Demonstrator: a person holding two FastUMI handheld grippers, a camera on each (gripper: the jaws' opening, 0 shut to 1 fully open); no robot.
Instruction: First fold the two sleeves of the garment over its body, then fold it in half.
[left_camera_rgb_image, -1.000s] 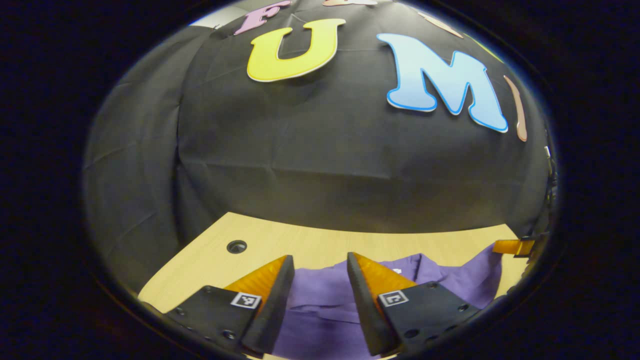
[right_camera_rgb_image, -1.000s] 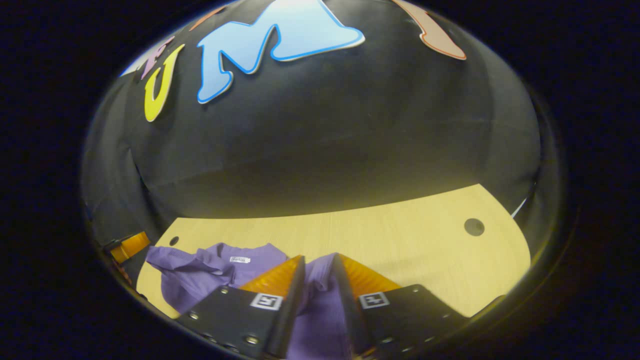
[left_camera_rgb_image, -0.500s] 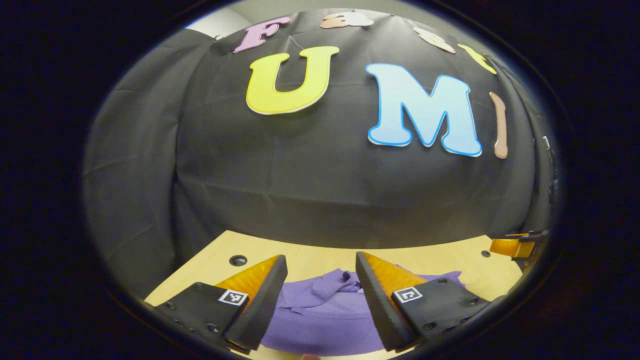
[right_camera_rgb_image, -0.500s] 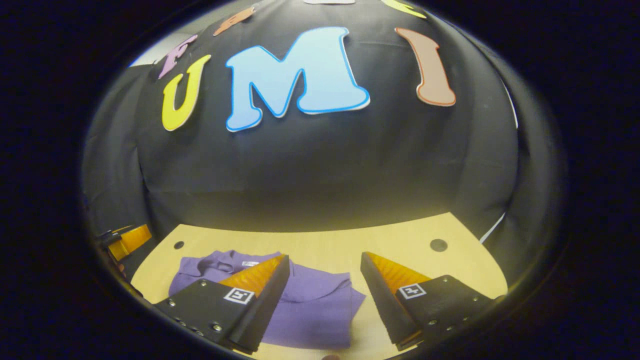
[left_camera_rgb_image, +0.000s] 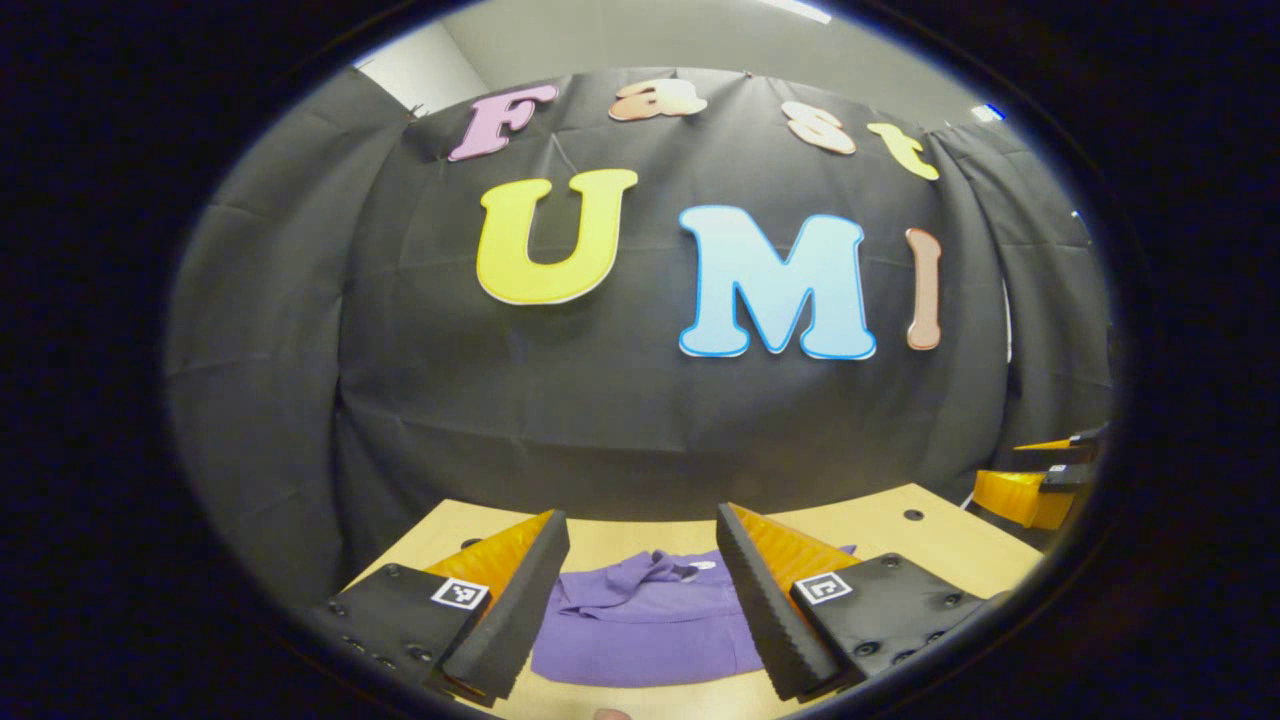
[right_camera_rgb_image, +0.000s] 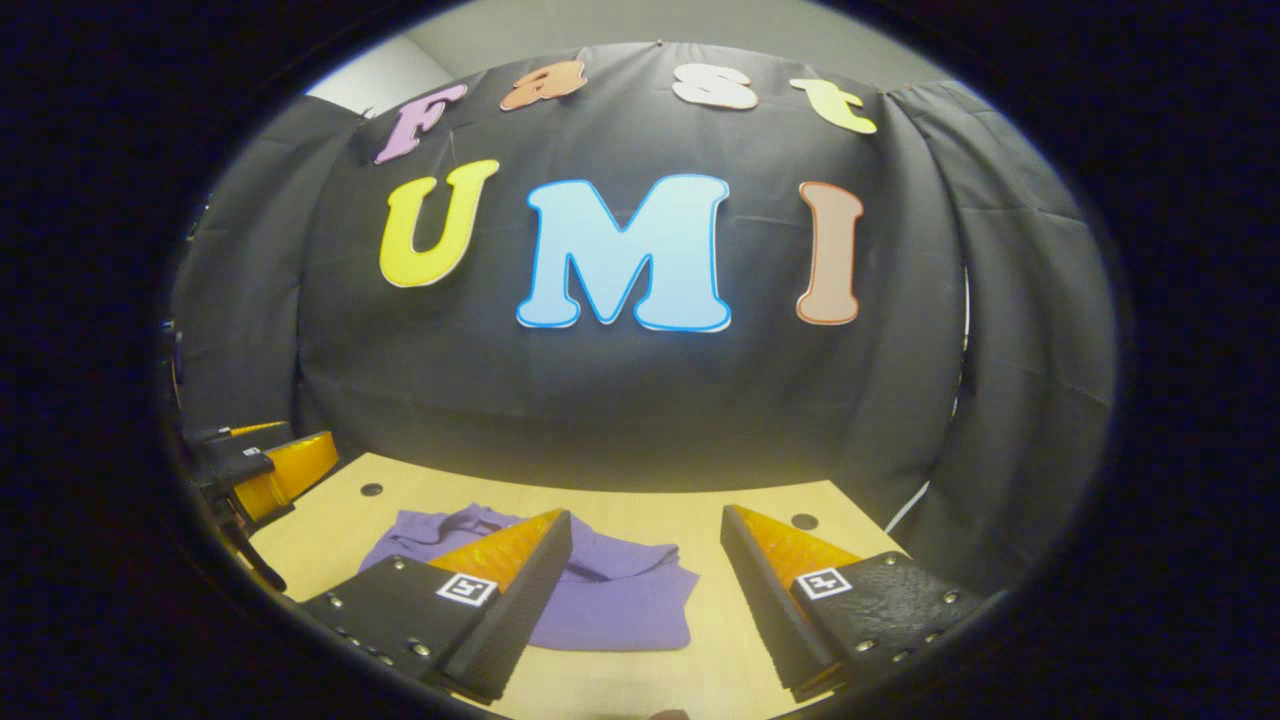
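Hovering with fingers spread and holding nothing, the left hand-held gripper (left_camera_rgb_image: 640, 590) sits above the tabletop's (left_camera_rgb_image: 940, 540) near edge; the right hand-held gripper (right_camera_rgb_image: 645, 590) likewise gapes apart; beyond them the folded purple garment (right_camera_rgb_image: 610, 600) lies flat mid-tabletop; black cloth wall (right_camera_rgb_image: 620, 400) behind.

— That folded purple cloth garment (left_camera_rgb_image: 650, 630): soft, matt, creased knit?
— Yes. It lies on the pale wood-grain table (right_camera_rgb_image: 640, 505), smooth with a faint sheen.
— The gripper fingers (left_camera_rgb_image: 770, 600)?
— Ridged black rubber pads, glossy translucent orange plastic backs.
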